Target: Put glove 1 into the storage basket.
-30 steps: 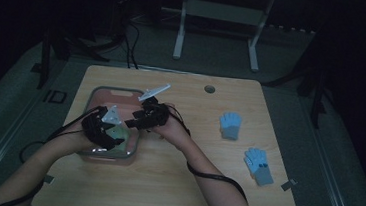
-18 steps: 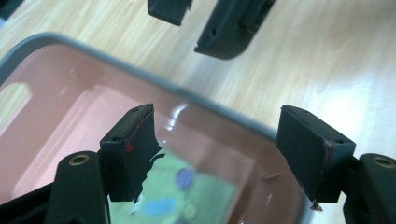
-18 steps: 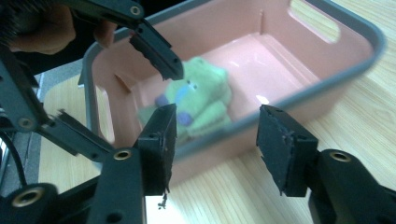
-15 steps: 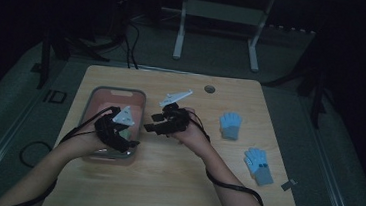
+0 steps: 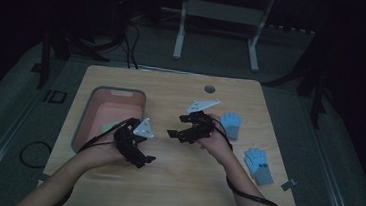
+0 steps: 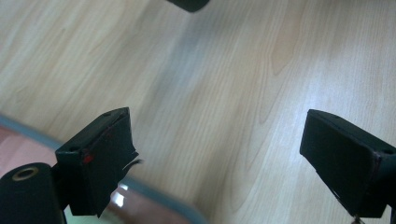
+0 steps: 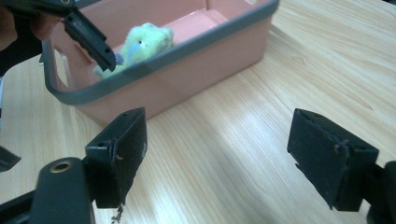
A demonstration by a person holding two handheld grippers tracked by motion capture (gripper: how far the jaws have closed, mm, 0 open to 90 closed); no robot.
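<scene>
A pink bin with a grey rim (image 5: 82, 124) stands on the left half of the wooden table. A pale green fuzzy piece of cloth (image 7: 144, 42) lies inside it, seen in the high view as a green patch (image 5: 110, 126). My left gripper (image 5: 147, 159) hovers over bare wood just right of the bin's front corner. Its jaws have just been opening and stand open with nothing between them (image 6: 215, 140). My right gripper (image 5: 172, 133) is at mid-table and points left at the bin. Its jaws have also just been opening, and nothing is between them (image 7: 217, 154).
Two light blue gloves lie on the right side, one (image 5: 231, 124) close behind my right hand, the other (image 5: 257, 163) near the right edge. A small grey scrap (image 5: 288, 185) lies at that edge. A round hole (image 5: 210, 89) marks the table's far side.
Both hands have left the bin and moved right and toward the table's front. Both pairs of jaws stand wider. The green cloth stays in the bin.
</scene>
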